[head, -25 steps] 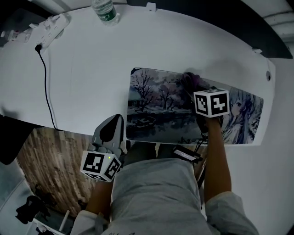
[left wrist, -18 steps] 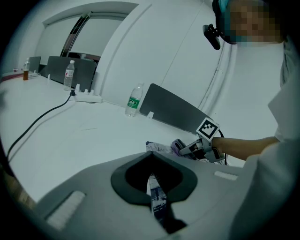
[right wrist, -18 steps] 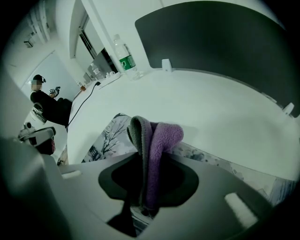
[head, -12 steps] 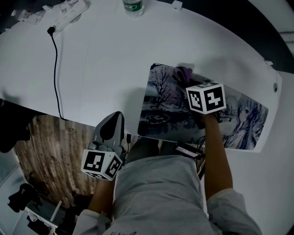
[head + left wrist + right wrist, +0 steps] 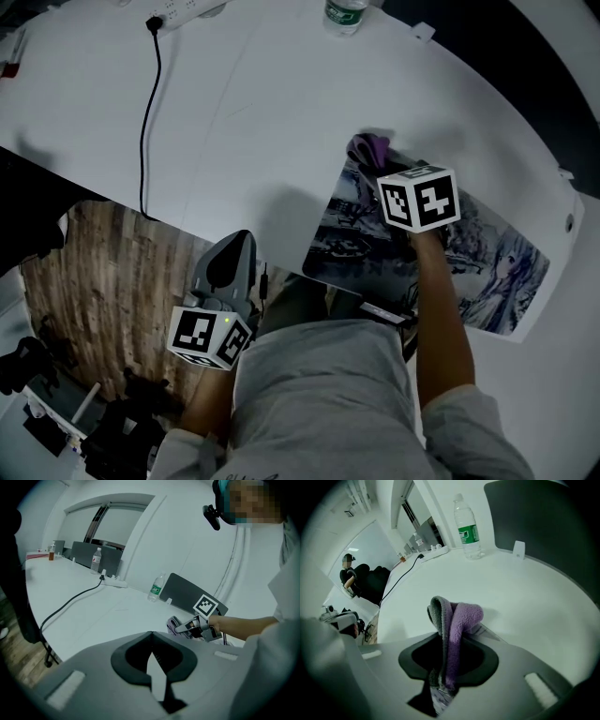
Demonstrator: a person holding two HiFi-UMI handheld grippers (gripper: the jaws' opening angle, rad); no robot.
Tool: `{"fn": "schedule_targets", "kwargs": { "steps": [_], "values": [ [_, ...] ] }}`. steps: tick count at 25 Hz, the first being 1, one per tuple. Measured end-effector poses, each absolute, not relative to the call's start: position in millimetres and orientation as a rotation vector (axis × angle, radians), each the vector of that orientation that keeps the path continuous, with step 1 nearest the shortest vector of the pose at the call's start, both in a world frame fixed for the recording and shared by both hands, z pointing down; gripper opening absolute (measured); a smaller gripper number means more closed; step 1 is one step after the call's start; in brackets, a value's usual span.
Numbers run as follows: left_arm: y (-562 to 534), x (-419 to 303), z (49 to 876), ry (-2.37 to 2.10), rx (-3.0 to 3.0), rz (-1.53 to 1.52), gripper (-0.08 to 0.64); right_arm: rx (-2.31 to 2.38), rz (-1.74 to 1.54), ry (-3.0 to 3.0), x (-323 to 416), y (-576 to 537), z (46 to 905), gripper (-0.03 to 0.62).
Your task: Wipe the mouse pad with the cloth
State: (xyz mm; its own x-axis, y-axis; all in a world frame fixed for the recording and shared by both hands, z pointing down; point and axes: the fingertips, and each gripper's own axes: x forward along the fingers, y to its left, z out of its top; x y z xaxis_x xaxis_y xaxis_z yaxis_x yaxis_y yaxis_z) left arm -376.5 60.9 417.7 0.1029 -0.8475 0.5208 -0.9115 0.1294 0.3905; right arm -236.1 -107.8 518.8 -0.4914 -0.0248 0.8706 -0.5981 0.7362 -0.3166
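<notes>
A long printed mouse pad (image 5: 469, 258) with a winter scene and a cartoon figure lies on the white table (image 5: 244, 122). My right gripper (image 5: 373, 159) is shut on a folded purple and grey cloth (image 5: 367, 148) (image 5: 452, 620), which rests at the pad's far left corner. The same cloth (image 5: 174, 623) shows in the left gripper view, clamped ahead of the right gripper's marker cube (image 5: 418, 198). My left gripper (image 5: 232, 251) hangs shut and empty off the table's near edge, over the wooden floor.
A black cable (image 5: 145, 112) runs across the table to a power strip (image 5: 187, 7) at the far edge. A water bottle (image 5: 343, 14) (image 5: 467, 529) stands at the back. Dark chair backs (image 5: 543, 522) stand behind the table. A person sits far off at the left of the right gripper view.
The right gripper has dragged the cloth along the pad toward its left end, from about the middle to the far left corner. The left gripper has stayed where it was.
</notes>
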Motion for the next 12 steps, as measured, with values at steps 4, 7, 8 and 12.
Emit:
{"fn": "schedule_targets", "kwargs": {
  "steps": [4, 7, 8, 12],
  "values": [
    [70, -382, 415, -1.768, 1.683, 0.106, 0.017, 0.436, 0.72, -1.997, -250, -105, 519, 0.103],
    [76, -383, 412, -1.785, 1.678, 0.108, 0.018, 0.433, 0.71, -2.023, -253, -105, 517, 0.104],
    [78, -381, 411, -1.784, 1.68, 0.114, 0.018, 0.436, 0.706, -2.036, -252, -105, 515, 0.104],
    [71, -365, 405, -1.756, 1.722, 0.149, 0.018, 0.439, 0.69, -2.087, -240, -97, 500, 0.11]
  ]
}}
